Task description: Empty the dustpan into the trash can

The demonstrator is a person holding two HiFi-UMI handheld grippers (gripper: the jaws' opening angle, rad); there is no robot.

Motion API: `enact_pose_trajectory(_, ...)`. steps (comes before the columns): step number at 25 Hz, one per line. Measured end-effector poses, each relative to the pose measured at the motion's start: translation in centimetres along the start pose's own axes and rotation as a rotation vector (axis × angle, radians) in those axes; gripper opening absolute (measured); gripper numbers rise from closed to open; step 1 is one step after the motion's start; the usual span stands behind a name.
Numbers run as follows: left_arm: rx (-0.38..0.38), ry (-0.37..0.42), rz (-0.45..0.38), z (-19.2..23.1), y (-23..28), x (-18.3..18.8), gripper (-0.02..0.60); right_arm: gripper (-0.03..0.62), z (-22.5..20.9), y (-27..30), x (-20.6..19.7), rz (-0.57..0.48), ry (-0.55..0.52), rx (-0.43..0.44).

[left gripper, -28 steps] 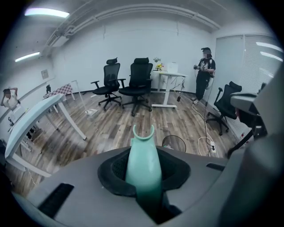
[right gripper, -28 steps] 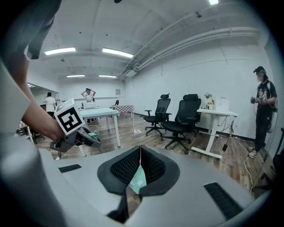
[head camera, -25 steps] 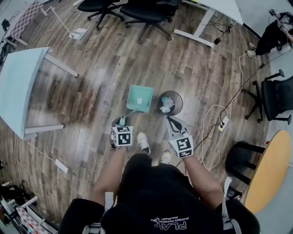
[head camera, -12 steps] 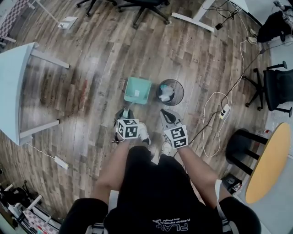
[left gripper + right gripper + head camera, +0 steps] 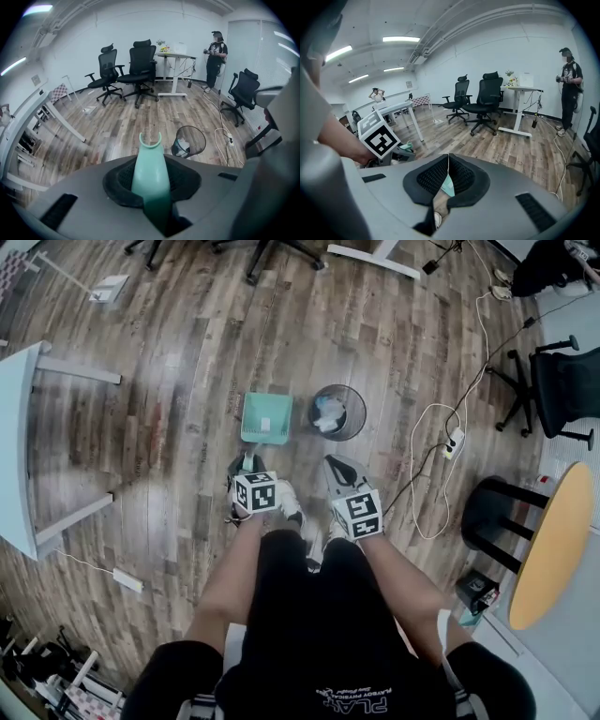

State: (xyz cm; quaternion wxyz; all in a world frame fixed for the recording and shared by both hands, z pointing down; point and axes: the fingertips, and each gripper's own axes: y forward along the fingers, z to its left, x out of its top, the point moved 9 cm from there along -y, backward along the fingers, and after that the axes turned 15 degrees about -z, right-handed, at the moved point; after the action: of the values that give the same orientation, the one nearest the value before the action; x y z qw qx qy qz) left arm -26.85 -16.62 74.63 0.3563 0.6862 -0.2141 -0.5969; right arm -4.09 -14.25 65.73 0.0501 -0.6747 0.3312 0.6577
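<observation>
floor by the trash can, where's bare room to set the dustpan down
Bare wood lies left of the dustpan, out to the white table, and beyond the trash can. Right of the trash can it is crowded: cable, power strip, stool.

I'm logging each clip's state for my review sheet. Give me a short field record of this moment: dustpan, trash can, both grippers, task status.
dustpan: teal, beside the trash can at its left in the head view, apart from it
dustpan contents: a white scrap
trash can: black mesh, upright, crumpled waste inside
left gripper: shut on the dustpan's handle
right gripper: shut, holding nothing
task status: dustpan not yet emptied
</observation>
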Motion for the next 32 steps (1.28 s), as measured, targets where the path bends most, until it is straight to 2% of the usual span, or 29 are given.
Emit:
enact_pose_trajectory(6, 0.02, 0.023, -0.027, -0.3, 0.2, 0.8, 0.104, 0.025, 0.2, -0.4, 0.0, -0.005, 0.006, 0.008)
enact_pose_trajectory(9, 0.029, 0.026, -0.087, -0.6, -0.3, 1.3, 0.117, 0.025, -0.1, -0.9, 0.3, -0.019, 0.001, 0.014)
enact_pose_trajectory(11, 0.041, 0.03, -0.119, -0.6, -1.1, 1.7, 0.171, 0.025, -0.2, -1.3, 0.8, -0.037, -0.005, 0.021)
enact_pose_trajectory(17, 0.116, 0.045, -0.228, -1.8, -5.8, 3.8, 0.179, 0.025, -1.3, -3.4, 3.1, -0.131, -0.024, 0.062)
enact_pose_trajectory(23, 0.209, 0.009, -0.36, -6.1, -12.9, 6.1, 0.178, 0.025, -3.2, -8.2, 4.9, -0.219, -0.045, 0.155)
enact_pose_trajectory(27, 0.214, -0.042, -0.432, -10.2, -17.0, 7.1, 0.172, 0.025, -4.4, -11.7, 6.7, -0.287, -0.076, 0.224)
enact_pose_trajectory(32, 0.212, -0.093, -0.506, -14.9, -21.6, 7.8, 0.108, 0.025, -5.2, -15.8, 8.6, -0.364, -0.105, 0.284)
